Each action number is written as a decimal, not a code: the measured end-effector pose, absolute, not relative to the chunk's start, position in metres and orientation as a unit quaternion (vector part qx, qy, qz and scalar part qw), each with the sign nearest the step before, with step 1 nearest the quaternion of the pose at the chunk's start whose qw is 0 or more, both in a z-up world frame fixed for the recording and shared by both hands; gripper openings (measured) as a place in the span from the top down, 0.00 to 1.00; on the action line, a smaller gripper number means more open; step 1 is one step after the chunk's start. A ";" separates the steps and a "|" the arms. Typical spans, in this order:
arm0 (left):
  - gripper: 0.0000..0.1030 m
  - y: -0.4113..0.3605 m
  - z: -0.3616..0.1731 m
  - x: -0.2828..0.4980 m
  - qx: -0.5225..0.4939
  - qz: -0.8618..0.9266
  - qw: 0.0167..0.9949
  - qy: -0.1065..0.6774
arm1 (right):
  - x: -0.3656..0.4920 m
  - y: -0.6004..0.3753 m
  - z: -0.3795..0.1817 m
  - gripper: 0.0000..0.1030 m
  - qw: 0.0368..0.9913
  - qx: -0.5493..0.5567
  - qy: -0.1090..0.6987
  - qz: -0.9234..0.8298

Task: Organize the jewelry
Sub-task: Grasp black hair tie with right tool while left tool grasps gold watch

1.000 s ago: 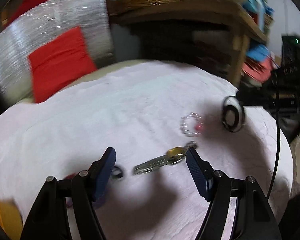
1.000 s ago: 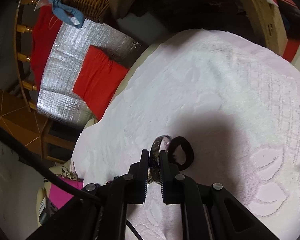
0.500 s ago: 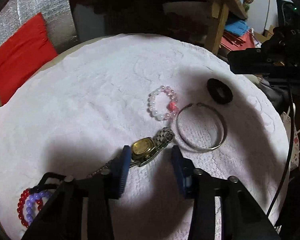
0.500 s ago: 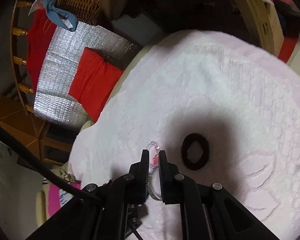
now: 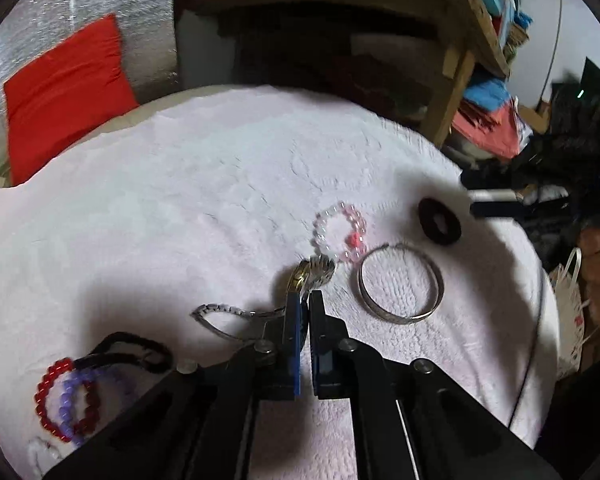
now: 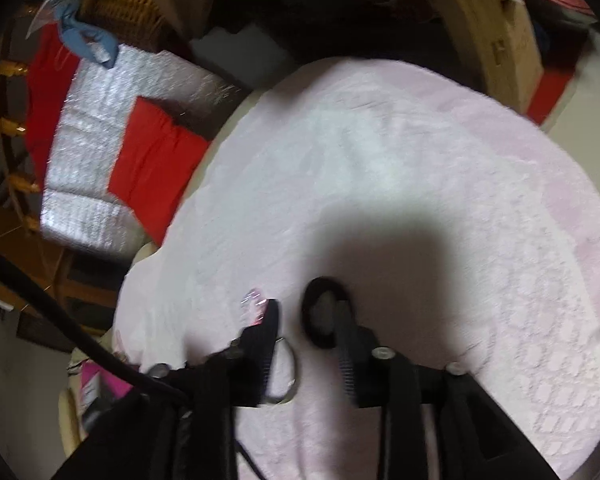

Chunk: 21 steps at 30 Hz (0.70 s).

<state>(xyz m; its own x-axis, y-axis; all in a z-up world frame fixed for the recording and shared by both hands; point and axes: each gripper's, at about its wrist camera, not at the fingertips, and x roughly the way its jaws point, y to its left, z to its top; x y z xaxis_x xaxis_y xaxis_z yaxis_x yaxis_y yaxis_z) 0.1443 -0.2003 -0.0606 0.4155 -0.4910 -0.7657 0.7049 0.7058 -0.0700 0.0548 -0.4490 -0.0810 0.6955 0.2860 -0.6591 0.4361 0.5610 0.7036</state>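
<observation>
- While the left gripper [image 5: 305, 298] pinches the gold-faced watch [image 5: 300, 276] just beside the silver bangle [image 5: 401, 282], its band trails away from it.
- The right gripper [image 6: 306, 312] hangs spread wide over the black ring [image 6: 320, 312] beyond the bangle.

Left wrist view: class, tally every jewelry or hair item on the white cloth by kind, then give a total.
Beaded bracelets: 3 (pink-white, red, purple)
Metal bangle: 1
Wristwatch: 1
Black hair ties: 2 (thick ring, thin loop)
Total: 7
</observation>
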 end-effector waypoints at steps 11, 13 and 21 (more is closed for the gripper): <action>0.95 -0.178 -0.032 0.123 0.105 -0.375 0.838 0.383 | 0.097 -0.419 -0.087 0.90 0.839 0.302 0.434 -0.130; 0.95 -0.171 -0.028 0.120 0.104 -0.373 0.840 0.380 | 0.099 -0.412 -0.084 0.91 0.846 0.267 0.438 -0.143; 0.99 -0.130 0.002 0.103 0.089 -0.359 0.860 0.352 | 0.077 -0.405 -0.048 0.92 0.875 0.295 0.365 -0.117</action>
